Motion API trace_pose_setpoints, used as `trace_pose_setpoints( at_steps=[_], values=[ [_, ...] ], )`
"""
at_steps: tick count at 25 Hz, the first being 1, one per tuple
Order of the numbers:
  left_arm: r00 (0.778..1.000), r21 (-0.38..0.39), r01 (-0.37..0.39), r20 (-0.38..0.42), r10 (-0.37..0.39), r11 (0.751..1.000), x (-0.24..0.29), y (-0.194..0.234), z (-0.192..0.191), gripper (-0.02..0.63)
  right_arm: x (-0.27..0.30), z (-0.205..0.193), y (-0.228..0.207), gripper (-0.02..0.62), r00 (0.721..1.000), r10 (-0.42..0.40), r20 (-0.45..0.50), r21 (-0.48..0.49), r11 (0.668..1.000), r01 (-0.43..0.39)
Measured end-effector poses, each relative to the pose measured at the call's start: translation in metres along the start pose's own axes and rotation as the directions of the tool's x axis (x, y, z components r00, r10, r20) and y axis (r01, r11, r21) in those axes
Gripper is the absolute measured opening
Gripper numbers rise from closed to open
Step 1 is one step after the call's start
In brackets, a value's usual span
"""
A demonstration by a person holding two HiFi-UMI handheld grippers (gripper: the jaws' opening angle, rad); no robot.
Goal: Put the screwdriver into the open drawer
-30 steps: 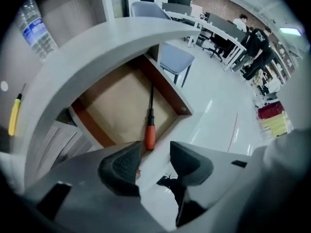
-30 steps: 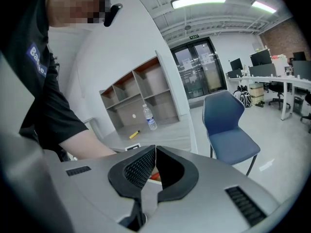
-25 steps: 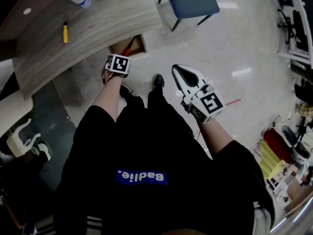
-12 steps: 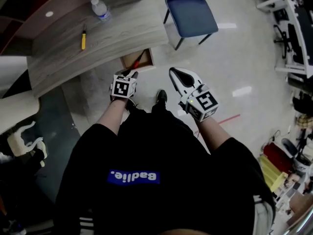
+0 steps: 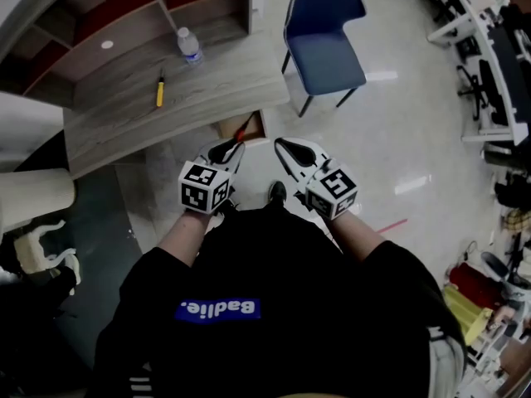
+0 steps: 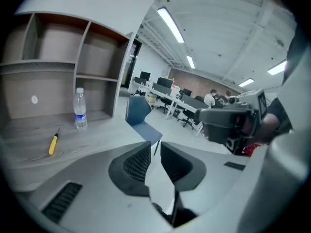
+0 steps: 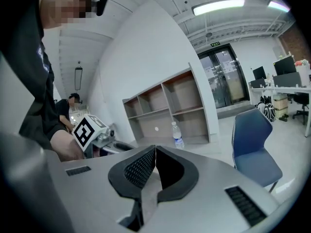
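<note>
Left claw closing empty; right shut

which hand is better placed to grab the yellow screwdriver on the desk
Left, probably. The left tool is on the desk's side, nearer the yellow screwdriver, which shows in its own view; its jaws are closing on nothing. The right tool is farther off, shut and empty.

Two screwdrivers; one water bottle; one chair; one open drawer.

Ceiling strip lights light the room brightly and evenly, leaving white glare streaks on the glossy floor. The head view looks dimmer. Both gripper views bulge fisheye-fashion, with black rounded corners and soft close foreground
</note>
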State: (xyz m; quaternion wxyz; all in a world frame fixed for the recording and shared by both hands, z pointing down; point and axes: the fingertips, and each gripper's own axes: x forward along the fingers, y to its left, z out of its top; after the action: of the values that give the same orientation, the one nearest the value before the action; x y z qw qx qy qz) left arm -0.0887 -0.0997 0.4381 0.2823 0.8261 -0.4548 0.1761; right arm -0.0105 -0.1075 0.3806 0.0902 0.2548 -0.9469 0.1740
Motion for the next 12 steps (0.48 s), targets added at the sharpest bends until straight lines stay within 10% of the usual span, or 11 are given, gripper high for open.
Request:
trace_pose_setpoints(
  at_steps=[12],
  values=[
    [0.969,0.003,0.074,0.235,-0.073,0.997,-0.092,-0.047,0.058,0.003,0.012,0.041,0.055,0.028,0.994,0.102,0.03,-0.044,0.994,-0.1]
  ],
)
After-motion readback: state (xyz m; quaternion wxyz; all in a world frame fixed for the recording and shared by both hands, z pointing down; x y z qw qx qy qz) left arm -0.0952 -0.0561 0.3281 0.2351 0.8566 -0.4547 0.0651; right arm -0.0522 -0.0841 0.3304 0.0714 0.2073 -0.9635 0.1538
